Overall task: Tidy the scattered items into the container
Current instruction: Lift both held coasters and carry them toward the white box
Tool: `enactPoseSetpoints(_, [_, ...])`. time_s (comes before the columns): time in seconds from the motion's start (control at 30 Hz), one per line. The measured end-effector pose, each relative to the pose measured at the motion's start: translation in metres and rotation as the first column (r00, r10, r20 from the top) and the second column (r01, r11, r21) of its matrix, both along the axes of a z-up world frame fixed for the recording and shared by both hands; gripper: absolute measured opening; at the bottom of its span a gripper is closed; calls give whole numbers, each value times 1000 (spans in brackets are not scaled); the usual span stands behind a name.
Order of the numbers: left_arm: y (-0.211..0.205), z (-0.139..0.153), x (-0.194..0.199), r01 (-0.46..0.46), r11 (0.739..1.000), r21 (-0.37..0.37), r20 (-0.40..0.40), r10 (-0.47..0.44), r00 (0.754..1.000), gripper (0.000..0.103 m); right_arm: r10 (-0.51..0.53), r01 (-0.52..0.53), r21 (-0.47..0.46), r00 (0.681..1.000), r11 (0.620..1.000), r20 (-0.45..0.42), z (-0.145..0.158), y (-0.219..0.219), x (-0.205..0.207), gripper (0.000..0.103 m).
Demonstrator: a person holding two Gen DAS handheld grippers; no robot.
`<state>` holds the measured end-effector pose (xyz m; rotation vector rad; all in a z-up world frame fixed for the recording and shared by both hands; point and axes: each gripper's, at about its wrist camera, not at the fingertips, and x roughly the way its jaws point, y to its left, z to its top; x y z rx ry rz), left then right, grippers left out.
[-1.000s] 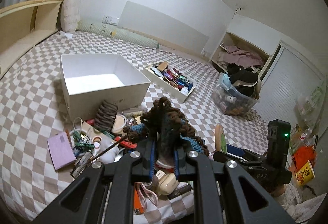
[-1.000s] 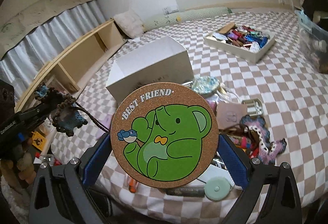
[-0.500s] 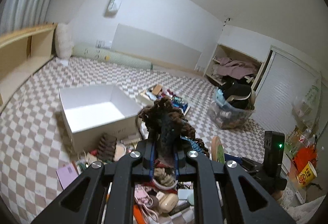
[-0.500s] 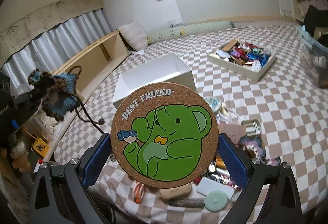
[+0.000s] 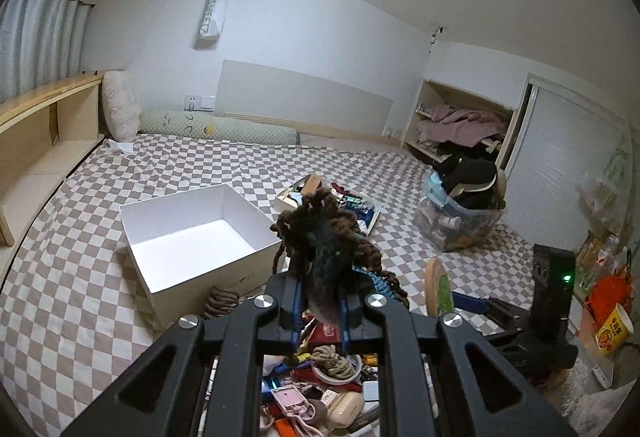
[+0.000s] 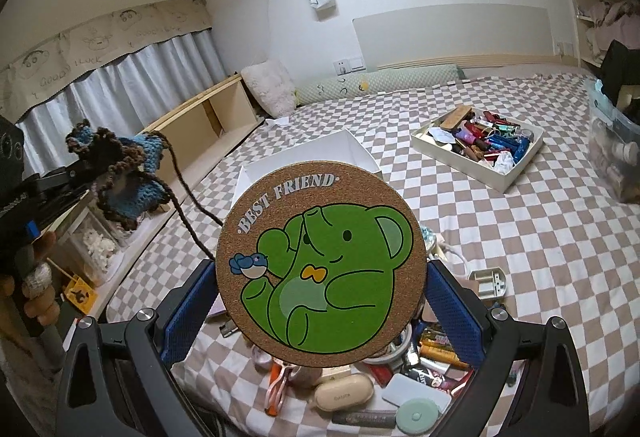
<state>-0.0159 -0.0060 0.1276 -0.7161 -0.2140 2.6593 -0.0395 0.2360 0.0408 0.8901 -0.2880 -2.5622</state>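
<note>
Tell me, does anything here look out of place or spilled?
Yes. The white box sits empty on the checkered bedspread, while small items lie scattered in a heap beside it, at the bed's near edge.

Crocheted piece (image 5: 326, 261) in left gripper (image 5: 322, 311)

Round cork coaster (image 6: 318, 263), green elephant print and "BEST FRIEND" lettering, held upright, face to camera. Brown-and-blue crochet piece (image 5: 326, 243) held aloft, yarn tails dangling. White open box (image 5: 192, 237) sits empty on checkered bed, small clutter (image 6: 384, 377) heaped just beside it.
</note>
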Motion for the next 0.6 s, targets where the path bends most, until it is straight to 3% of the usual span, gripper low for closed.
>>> enactPoseSetpoints(0.23, [0, -3, -26, -29, 998, -63, 9, 30, 1000, 14, -2, 2, -1, 1000, 1000, 9, 1, -1, -10, 100])
enactPoseSetpoints(0.6, [-12, 9, -77, -75, 995, -65, -2, 75, 997, 14, -12, 12, -10, 999, 1000, 35, -1, 3, -28, 100])
